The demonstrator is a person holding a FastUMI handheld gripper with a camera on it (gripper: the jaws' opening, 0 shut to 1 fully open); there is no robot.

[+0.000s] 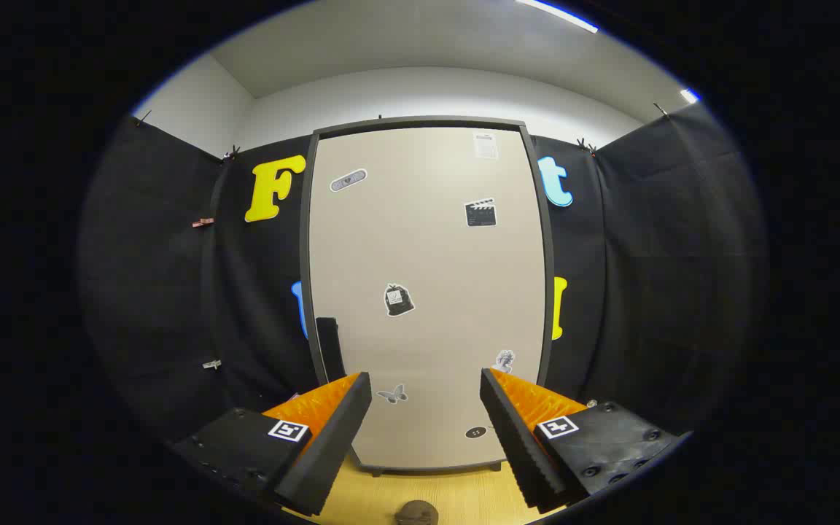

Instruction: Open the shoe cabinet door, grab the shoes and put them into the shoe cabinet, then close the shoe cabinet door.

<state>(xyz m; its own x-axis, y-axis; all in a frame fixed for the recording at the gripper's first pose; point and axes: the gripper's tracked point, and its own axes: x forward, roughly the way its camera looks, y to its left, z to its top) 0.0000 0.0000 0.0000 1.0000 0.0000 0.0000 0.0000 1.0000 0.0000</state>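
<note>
I have the gripper (426, 386) held spread wide, its two orange-and-black fingers (332, 430) apart with nothing between them, each carrying a small square black-and-white marker on its black base. Straight ahead, beyond the fingertips, stands the shoe cabinet (427, 292), and from where I am looking its beige door (434, 248) is closed, flush inside a dark grey frame. A narrow black handle (328, 348) runs upright along the door's left edge, just above and beyond the tip of my left finger, not touching it. The door face carries several stickers (399, 300): an oval one and a paper label near the top, a clapperboard shape below that, a dark one near the middle, a butterfly and a small bust lower down, and a dark round one near the bottom edge between my fingers. The cabinet stands on a light wood floor (456, 496) on short feet. On that floor, near me and below the gap between the fingers, I can see the top of a small brownish-grey rounded object (415, 512); I cannot tell what it is. Black cloth hangs to both sides of the cabinet, with a white wall and ceiling above it.
</note>
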